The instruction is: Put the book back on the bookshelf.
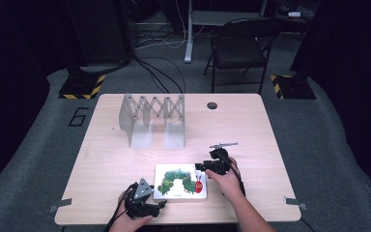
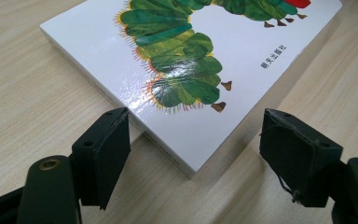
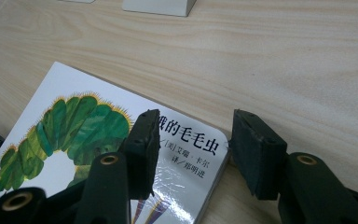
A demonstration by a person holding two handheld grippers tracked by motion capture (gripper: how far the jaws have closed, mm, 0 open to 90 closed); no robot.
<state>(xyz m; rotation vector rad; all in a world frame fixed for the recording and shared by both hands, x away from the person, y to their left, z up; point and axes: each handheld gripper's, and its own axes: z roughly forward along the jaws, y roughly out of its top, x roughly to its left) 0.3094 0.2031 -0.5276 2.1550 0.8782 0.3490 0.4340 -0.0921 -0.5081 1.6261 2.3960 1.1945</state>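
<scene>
The white square board book with a green caterpillar on its cover (image 1: pixel 180 181) lies flat near the front edge of the light wooden table (image 1: pixel 251 125), with bare wood at both sides. My left gripper (image 2: pixel 193 154) has its jaws apart around the book's near corner. My right gripper (image 3: pixel 193 149) is also apart, astride the far right corner. The caterpillar runs left to right, red head at the right. The grey metal folding rack (image 1: pixel 153 121) stands well behind

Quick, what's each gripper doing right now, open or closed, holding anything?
Left gripper: open, holding nothing, at a corner of the book.
Right gripper: open, straddling another book corner, not clamped.
</scene>
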